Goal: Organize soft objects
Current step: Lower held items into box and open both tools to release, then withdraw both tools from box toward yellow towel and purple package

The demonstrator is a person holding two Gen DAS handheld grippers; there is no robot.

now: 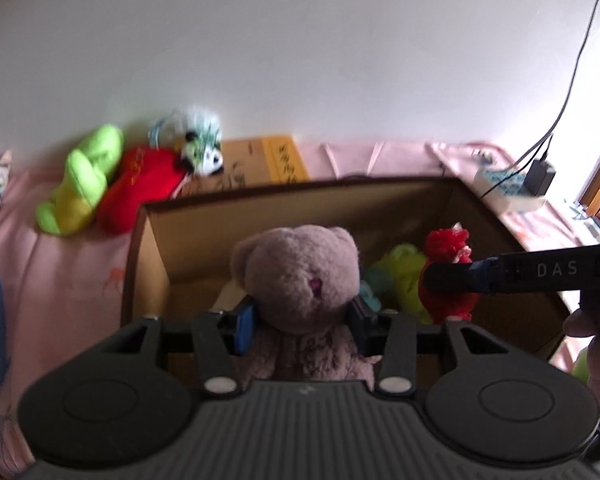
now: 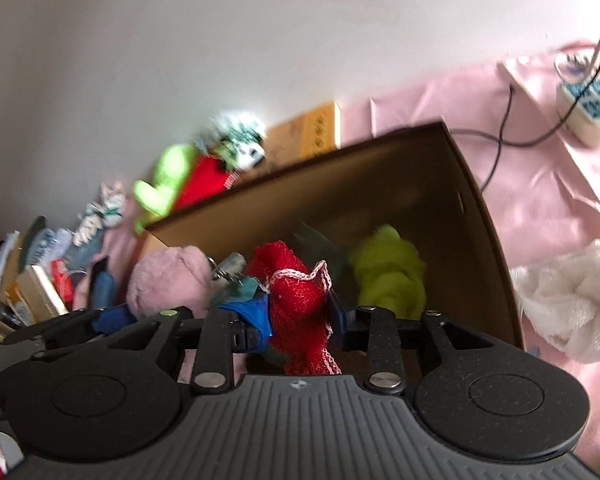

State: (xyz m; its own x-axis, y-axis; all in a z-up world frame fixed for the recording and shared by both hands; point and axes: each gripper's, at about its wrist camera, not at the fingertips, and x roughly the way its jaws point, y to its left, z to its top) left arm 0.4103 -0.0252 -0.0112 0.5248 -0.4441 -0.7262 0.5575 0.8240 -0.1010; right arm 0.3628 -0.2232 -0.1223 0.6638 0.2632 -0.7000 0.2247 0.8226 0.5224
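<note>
**Bear and red knit over box**

Bear (image 1: 300,276) pinched at the neck by left gripper (image 1: 304,320), hanging over open box (image 1: 148,248). Red knit (image 2: 298,300) between right gripper (image 2: 300,320) fingers, pads touching it on both sides. Yellow-green toy (image 2: 388,272) already inside box. More plush (image 1: 80,184) lying behind on pink sheet (image 1: 60,280).

Each gripper, left (image 1: 303,322) and right (image 2: 298,320), is built of black plastic, with blue-padded fingers (image 1: 245,326), silver rivets, ribbed grey base.
</note>
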